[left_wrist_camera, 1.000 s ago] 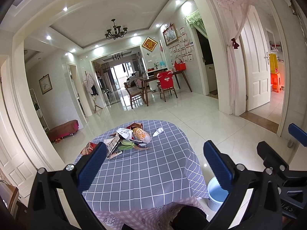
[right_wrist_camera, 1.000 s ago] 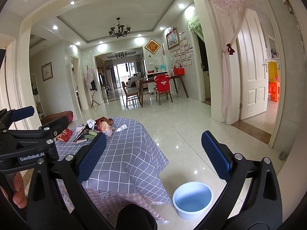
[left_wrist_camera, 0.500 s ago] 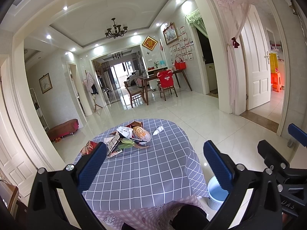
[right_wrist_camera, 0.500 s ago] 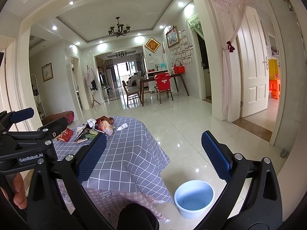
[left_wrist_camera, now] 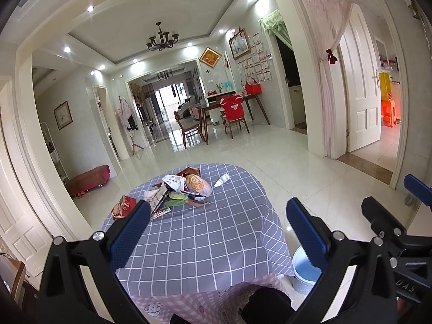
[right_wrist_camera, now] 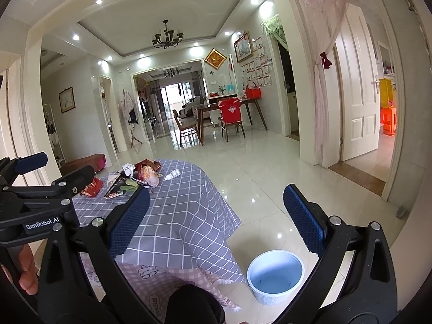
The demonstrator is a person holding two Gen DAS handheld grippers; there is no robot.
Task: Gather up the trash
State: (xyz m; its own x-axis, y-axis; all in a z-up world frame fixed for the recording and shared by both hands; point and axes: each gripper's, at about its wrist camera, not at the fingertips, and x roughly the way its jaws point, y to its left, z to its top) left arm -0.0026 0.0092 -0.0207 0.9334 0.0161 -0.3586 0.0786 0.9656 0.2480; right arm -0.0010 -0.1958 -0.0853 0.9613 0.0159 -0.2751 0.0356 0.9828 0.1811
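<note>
**A:** Both your grippers are spread wide and hold nothing. The left gripper [left_wrist_camera: 217, 232] hangs over the near half of the table [left_wrist_camera: 194, 243]; the right gripper [right_wrist_camera: 216, 216] is off the table's right side, above the bin [right_wrist_camera: 275, 272] on the floor.

**B:** Where's the trash?

**A:** The trash pile [left_wrist_camera: 178, 189] is at the far left of the checked cloth, with a small white bottle [left_wrist_camera: 222, 180] lying apart to its right. I'd reach the left gripper forward and take one loose piece from the pile's edge; wrappers look light and may slip.

**B:** And the room?

**A:** Glossy tiled floor [right_wrist_camera: 270, 167], and a dining table with chairs [left_wrist_camera: 229, 113] far beyond.
</note>
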